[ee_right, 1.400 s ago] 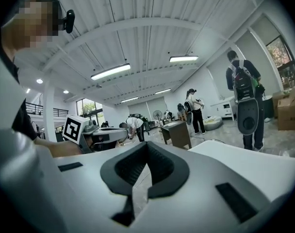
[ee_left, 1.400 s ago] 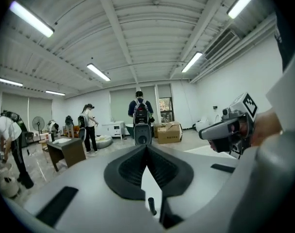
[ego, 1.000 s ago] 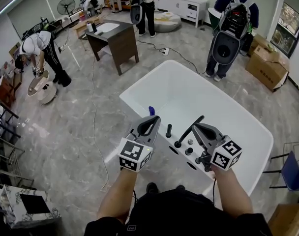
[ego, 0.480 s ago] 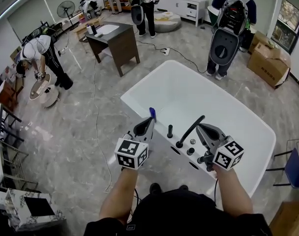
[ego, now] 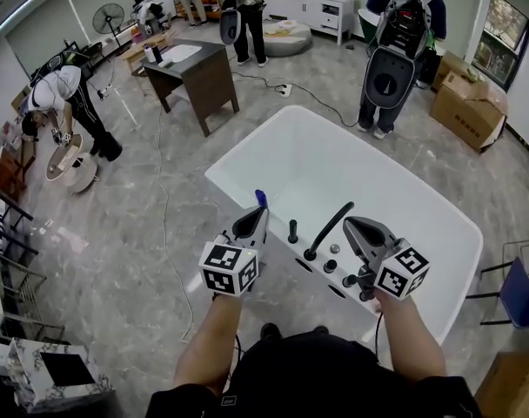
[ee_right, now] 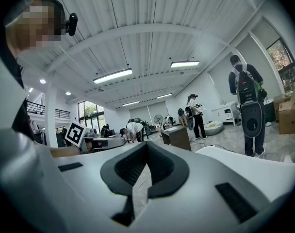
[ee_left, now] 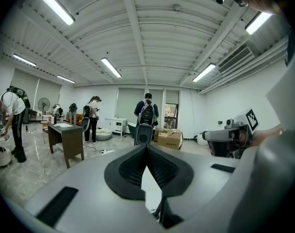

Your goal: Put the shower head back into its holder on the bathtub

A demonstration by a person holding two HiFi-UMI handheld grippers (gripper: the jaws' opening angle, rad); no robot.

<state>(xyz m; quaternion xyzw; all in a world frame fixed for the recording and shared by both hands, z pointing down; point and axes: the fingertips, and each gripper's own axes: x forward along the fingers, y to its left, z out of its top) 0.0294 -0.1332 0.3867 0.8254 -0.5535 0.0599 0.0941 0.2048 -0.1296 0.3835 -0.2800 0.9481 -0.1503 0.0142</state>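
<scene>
The white bathtub [ego: 247, 159] fills the middle of the head view. On its near rim stand a curved black faucet spout [ego: 330, 227], small round knobs [ego: 331, 266] and a short upright black rod [ego: 292, 231], which looks like the shower head sitting in its holder. My left gripper [ego: 259, 209] [ee_left: 146, 147] hovers just left of that rod, shut, nothing between its pads; a small blue piece [ego: 261, 197] shows at its tip. My right gripper [ego: 347, 223] [ee_right: 146, 143] hangs by the spout, also shut and empty. Neither touches the fittings.
A person with a backpack [ego: 395, 46] stands beyond the tub's far end. Cardboard boxes [ego: 469, 103] are at the right, a dark desk [ego: 199, 72] at the far left. A cable [ego: 164, 207] crosses the floor. A blue chair [ego: 521, 290] is at the right edge.
My left gripper has sunk a little and rolled, so its marker cube faces up more. The right gripper has stayed where it was. Both stay shut.
</scene>
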